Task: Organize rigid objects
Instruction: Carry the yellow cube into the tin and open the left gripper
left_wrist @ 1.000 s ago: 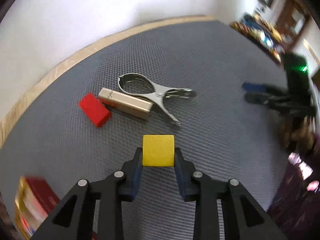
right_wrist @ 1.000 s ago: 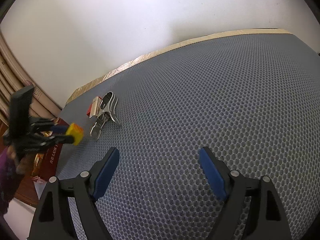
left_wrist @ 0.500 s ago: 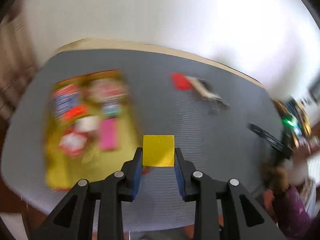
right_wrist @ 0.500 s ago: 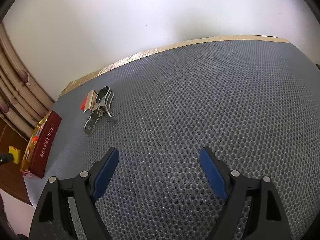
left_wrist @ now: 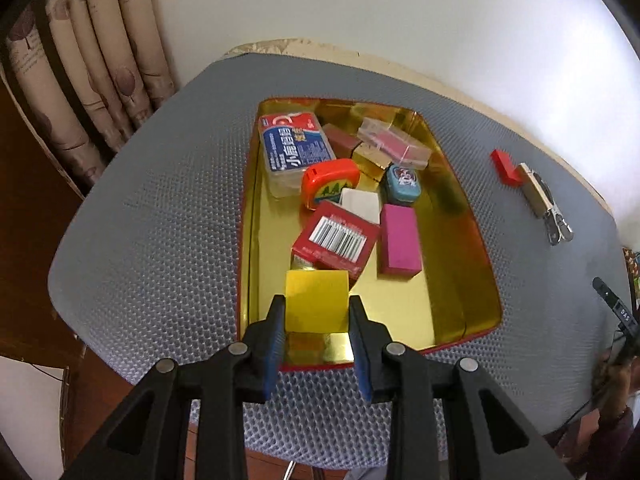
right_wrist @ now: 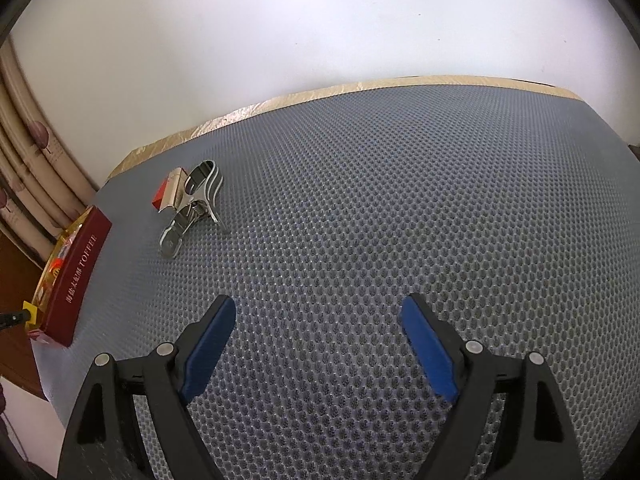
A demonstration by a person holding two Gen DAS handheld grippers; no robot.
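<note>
Tin (left_wrist: 456,184) on my grey surface (left_wrist: 160,208) holds a blue-labelled case (left_wrist: 294,148), orange tape measure (left_wrist: 330,182), barcode box (left_wrist: 336,240) and magenta block (left_wrist: 400,240). My left gripper (left_wrist: 316,316) pinches the yellow block (left_wrist: 316,300) over its near end. Right gripper (right_wrist: 316,344) gapes, empty. Metal clip (right_wrist: 192,208) and red block (left_wrist: 505,163) lie outside.

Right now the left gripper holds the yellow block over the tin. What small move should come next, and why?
Probably lower the left gripper slightly and open its jaws. The yellow block hangs above the tin's near end, where bare gold floor shows, clear of the red barcode box and pink block.
</note>
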